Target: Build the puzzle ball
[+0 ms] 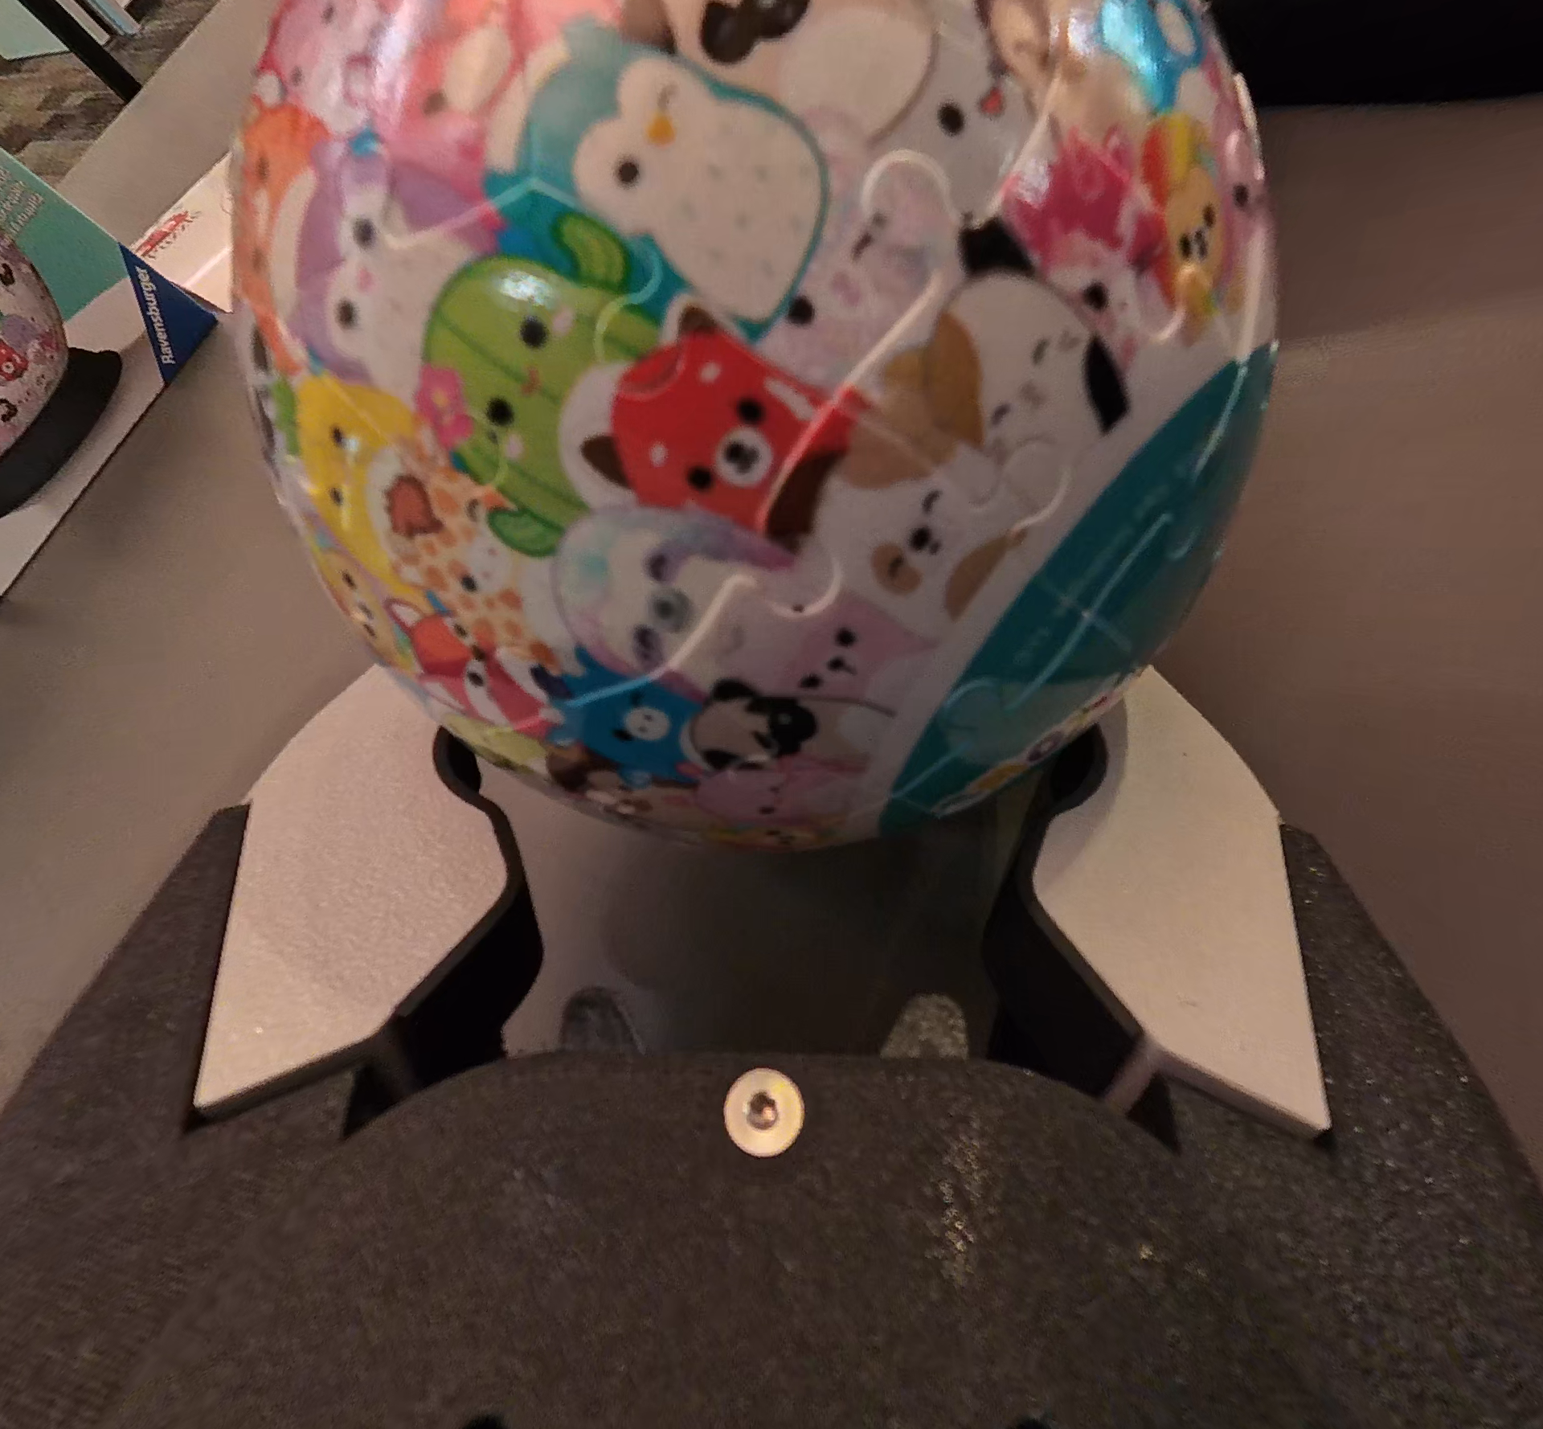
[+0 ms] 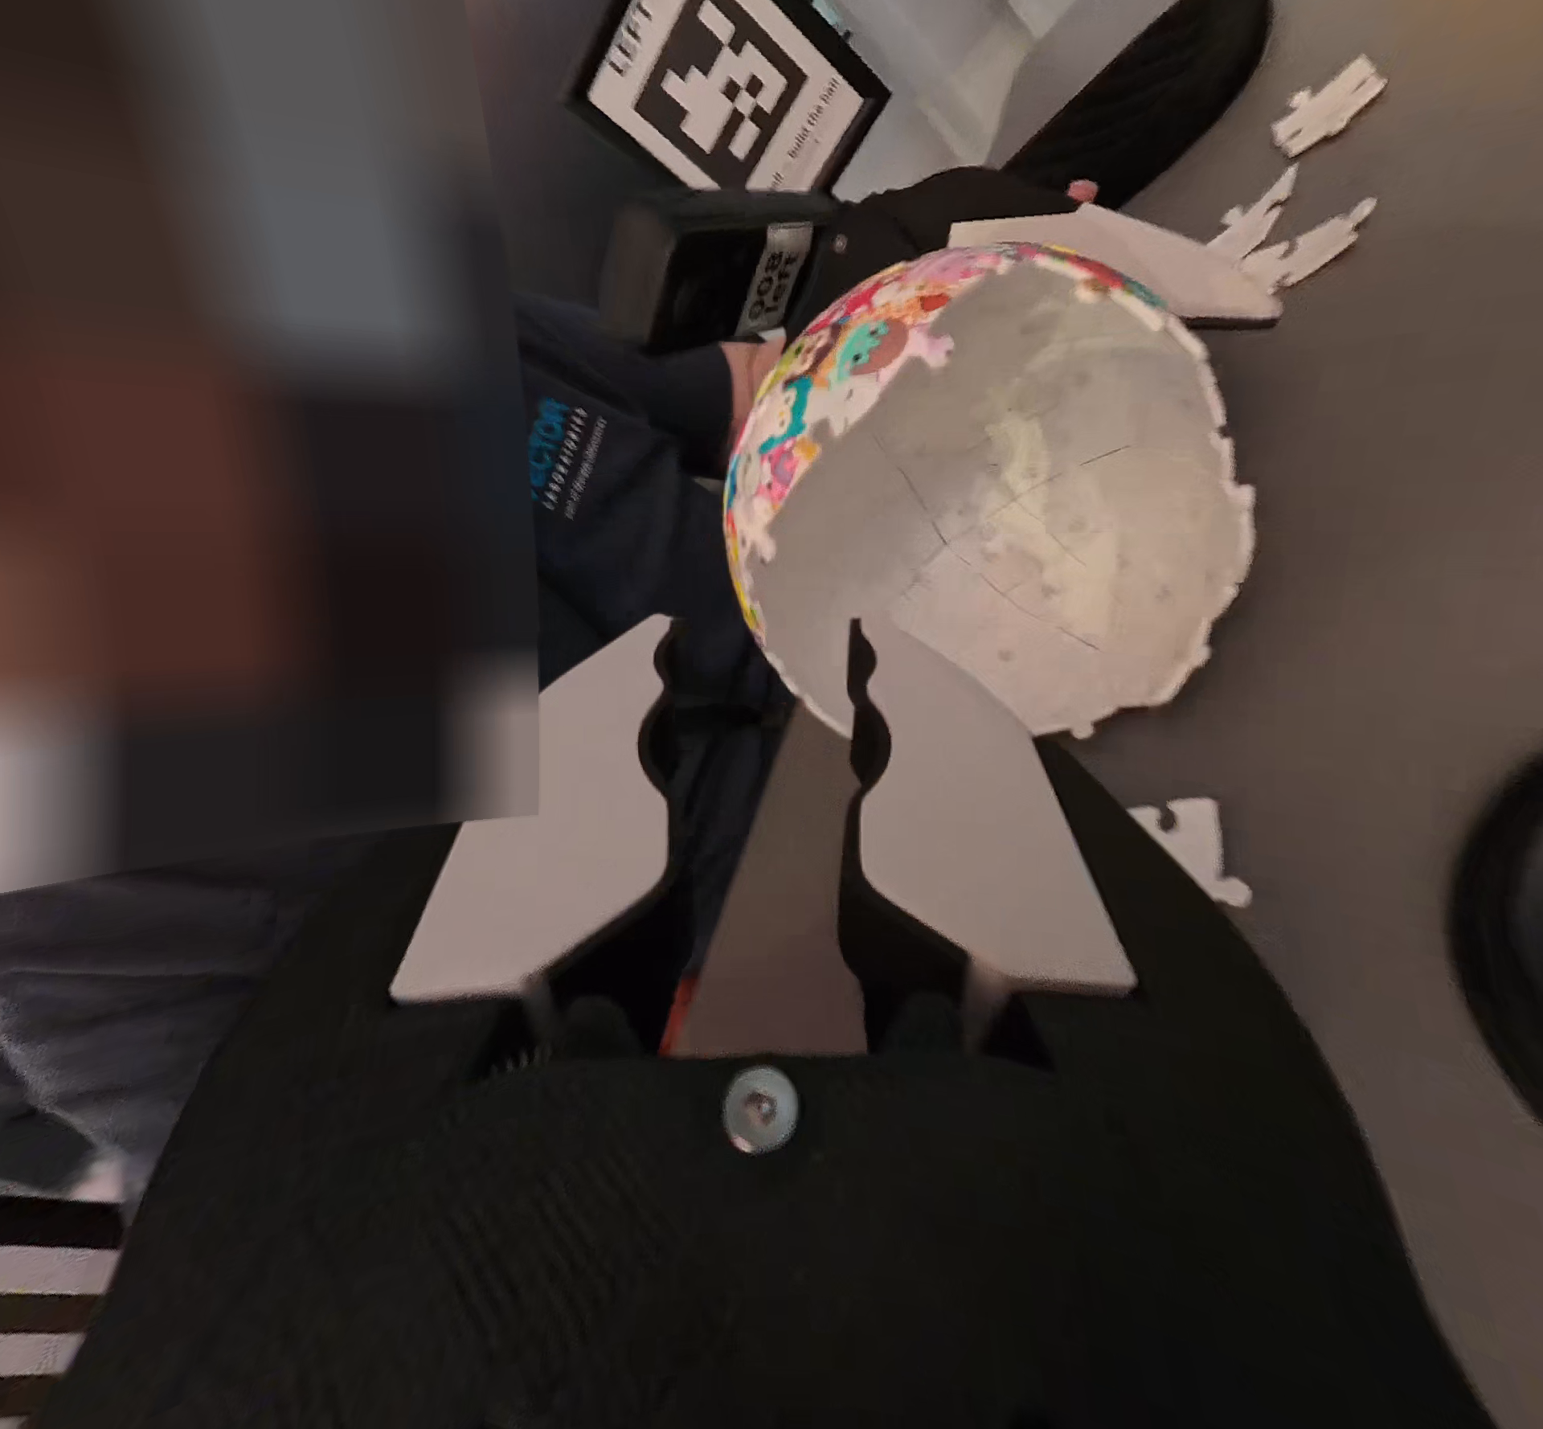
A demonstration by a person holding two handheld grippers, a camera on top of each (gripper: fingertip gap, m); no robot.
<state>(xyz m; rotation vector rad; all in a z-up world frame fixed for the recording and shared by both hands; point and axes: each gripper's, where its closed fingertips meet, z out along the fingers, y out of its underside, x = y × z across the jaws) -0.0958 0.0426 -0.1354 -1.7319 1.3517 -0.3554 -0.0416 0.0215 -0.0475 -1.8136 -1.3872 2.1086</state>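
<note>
Left gripper (image 1: pixel 768 754) held puzzle ball (image 1: pixel 751 353) between wide-set fingers; right gripper (image 2: pixel 760 637) part open, empty. Risk: squeeze popping shell seams, loose pieces (image 2: pixel 1194 846) stayed unfitted.

Your left wrist view shows a grey table (image 1: pixel 1378 520), and at its left edge a puzzle box (image 1: pixel 75 353) lying flat, teal and white with a blue corner and a picture of a ball on a dark stand. Beyond the table's far left corner you see patterned carpet (image 1: pixel 75 103) and a dark furniture leg (image 1: pixel 75 24). In your right wrist view, a black-framed card (image 2: pixel 726 53) with a black-and-white square marker stands at the top. A black oval chair back (image 2: pixel 1161 78) sits beside it. A dark round object (image 2: pixel 1503 930), blurred, is cut off at the right edge.
</note>
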